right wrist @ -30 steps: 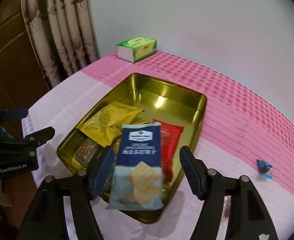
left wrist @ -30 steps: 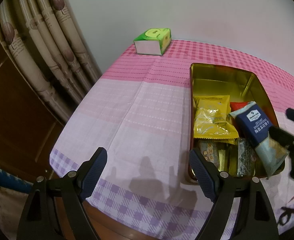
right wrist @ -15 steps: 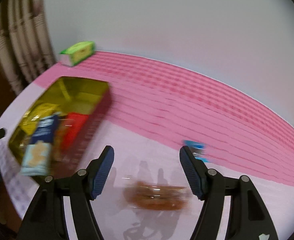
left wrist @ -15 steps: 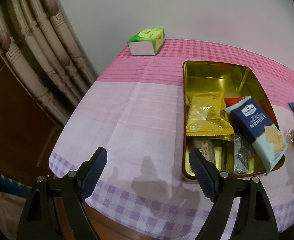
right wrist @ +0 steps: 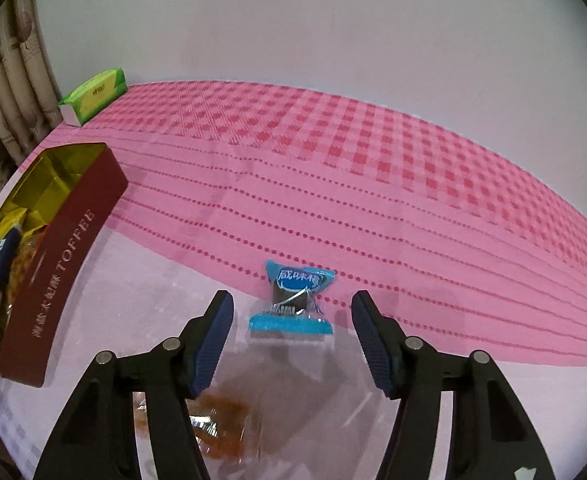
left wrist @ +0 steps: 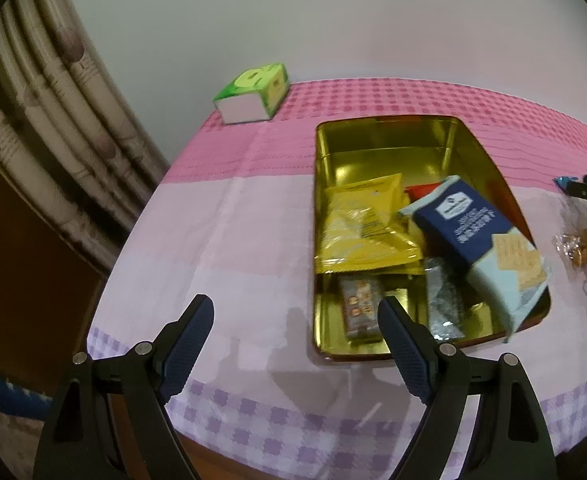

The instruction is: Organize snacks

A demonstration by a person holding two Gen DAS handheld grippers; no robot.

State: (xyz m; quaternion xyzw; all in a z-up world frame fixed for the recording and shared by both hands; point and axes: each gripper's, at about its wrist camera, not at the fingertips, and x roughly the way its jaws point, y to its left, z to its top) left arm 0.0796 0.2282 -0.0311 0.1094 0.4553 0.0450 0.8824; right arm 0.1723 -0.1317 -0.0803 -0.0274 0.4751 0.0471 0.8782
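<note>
My left tool (left wrist: 295, 310) hangs wide and empty over the counter's pink checked cloth (left wrist: 221, 216), just left of the gold-lined rectangular snack tin (left wrist: 493, 168). My right tool (right wrist: 291, 320) is closing, its pads not yet touching the small blue-wrapped candy (right wrist: 293, 304) lying between them on the cloth.

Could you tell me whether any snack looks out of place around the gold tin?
Yes. The navy-and-pale-blue cracker packet lies askew, its end overhanging the gold rectangular tin's rim. A small blue-wrapped candy and a clear-wrapped amber snack lie outside on the pink tablecloth.
</note>
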